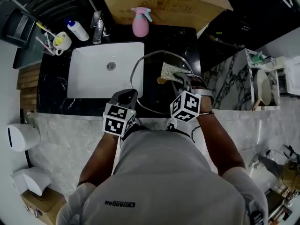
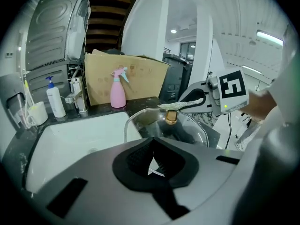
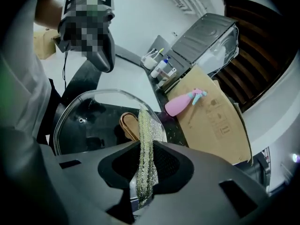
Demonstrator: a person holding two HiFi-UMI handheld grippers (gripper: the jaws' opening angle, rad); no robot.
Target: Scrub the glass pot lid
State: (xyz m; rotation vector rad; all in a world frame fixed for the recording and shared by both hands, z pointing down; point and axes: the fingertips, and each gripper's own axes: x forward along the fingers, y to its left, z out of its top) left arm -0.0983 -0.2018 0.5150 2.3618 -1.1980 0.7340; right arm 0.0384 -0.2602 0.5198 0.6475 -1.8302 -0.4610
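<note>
The glass pot lid (image 1: pixel 152 90), metal-rimmed with a golden knob (image 1: pixel 161 80), is held tilted over the black counter to the right of the sink. My left gripper (image 1: pixel 129 93) is shut on the lid's near-left rim; in the left gripper view the rim (image 2: pixel 140 125) runs into the shut jaws (image 2: pixel 151 159). My right gripper (image 1: pixel 183 78) is shut on a silvery-green scrub pad (image 1: pixel 169 71), which hangs just over the knob. In the right gripper view the pad (image 3: pixel 146 144) stands edge-on between the pads, with the lid (image 3: pixel 89 121) and knob (image 3: pixel 127 124) right behind it.
A white sink (image 1: pixel 93 81) lies to the left, with a faucet (image 1: pixel 97 27) behind it. A pink spray bottle (image 1: pixel 140 22), a cardboard box (image 1: pixel 164 6), a soap bottle (image 1: pixel 77 29) and a cup of toothbrushes (image 1: pixel 61 42) line the back. A marble ledge runs along the counter's near edge.
</note>
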